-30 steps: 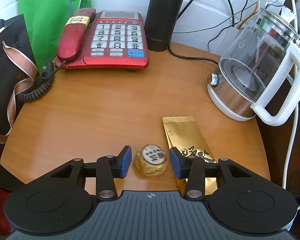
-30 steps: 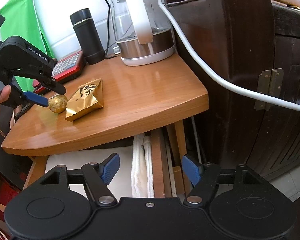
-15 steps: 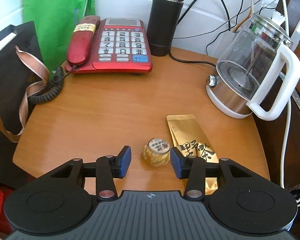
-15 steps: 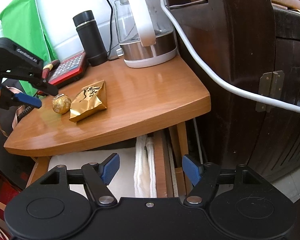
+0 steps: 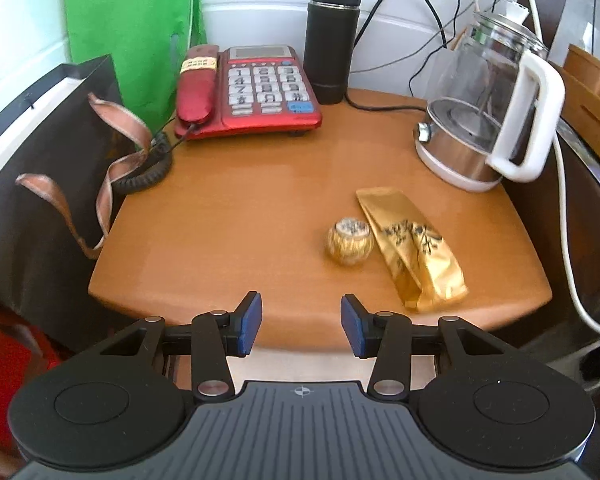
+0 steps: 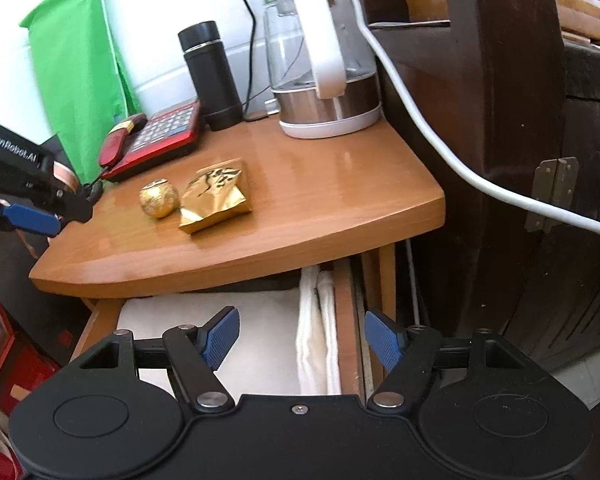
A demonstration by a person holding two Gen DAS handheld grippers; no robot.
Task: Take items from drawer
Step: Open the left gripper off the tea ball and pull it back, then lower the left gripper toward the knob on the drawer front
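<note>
Here, taken outward from the drawer:

Drawer (image 6: 346, 312): pulled out under the front edge of the table, lined with white cloth (image 6: 259, 320); folded white fabric along its right wall.

Foil ball (image 5: 348, 241): gold, round, printed label on top; rests on the table toward the front right corner, free of both grippers.

Gold pouch (image 5: 414, 248): lies flat just right of the foil ball, touching or nearly touching it; long axis runs from mid-table to the front edge; dark brush characters on its face.

Left gripper (image 5: 301, 327): blue pads spread wide, nothing between them; hangs just off the front edge of the table, left of the foil ball and apart from it.

Right gripper (image 6: 301, 339): blue pads spread wide, empty; hovers over the open drawer, above the right wall and the folded fabric.

Table (image 5: 227, 220): orange wood, rounded front edge.

Telephone (image 5: 255, 88): red, at the back left, handset on its cradle, coiled cord trailing off the left edge.

Flask (image 5: 332, 38): black, upright at the back edge, just right of the telephone.

Kettle (image 5: 488, 108): glass with white handle and steel base, at the back right corner.

Bags: black one with ribbon handles (image 5: 35, 168) beside the left edge; green one (image 5: 131, 28) behind it.
</note>
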